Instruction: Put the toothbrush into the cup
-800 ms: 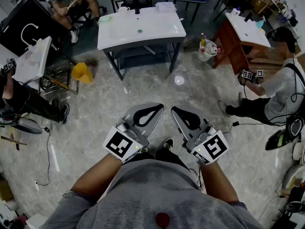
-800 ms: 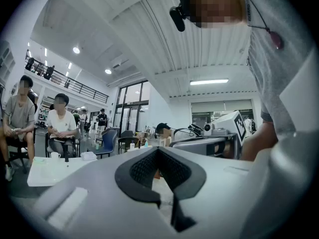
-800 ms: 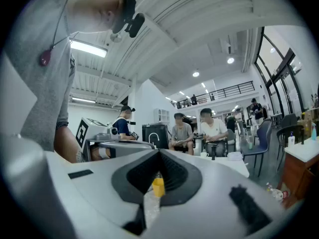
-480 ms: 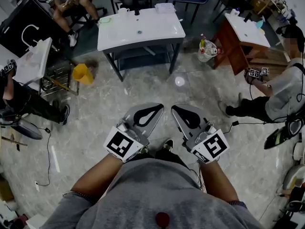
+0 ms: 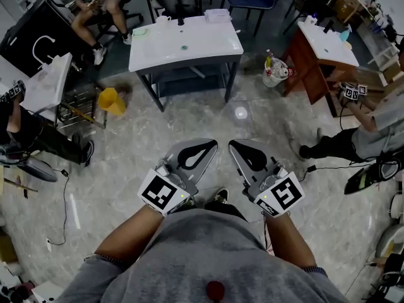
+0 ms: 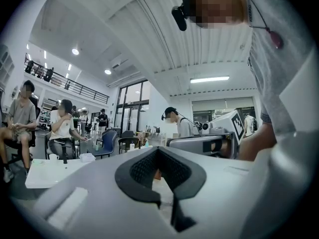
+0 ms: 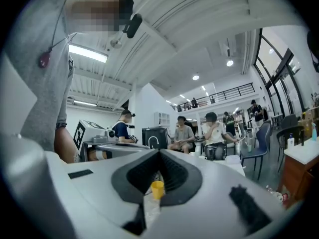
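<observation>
Both grippers are held side by side at waist height over the marble floor, far from the white sink-top table (image 5: pixel 186 46). My left gripper (image 5: pixel 213 143) is shut with nothing in it, and its tips meet in the left gripper view (image 6: pixel 158 149). My right gripper (image 5: pixel 231 144) is also shut and empty, with its tips closed (image 7: pixel 159 151). A small white cup (image 5: pixel 163 19) stands at the table's far edge and shows in the left gripper view as well (image 6: pixel 53 157). I cannot make out a toothbrush.
A yellow bucket (image 5: pixel 111 100) lies on the floor left of the table. A wooden washstand (image 5: pixel 319 43) stands at the right, with a person (image 5: pixel 372 122) holding grippers beside it. Seated people are behind the table, and another person (image 5: pixel 25 134) is at the left.
Both grippers have kept their place and stay shut. The person at the right has shifted toward the picture's right edge.
</observation>
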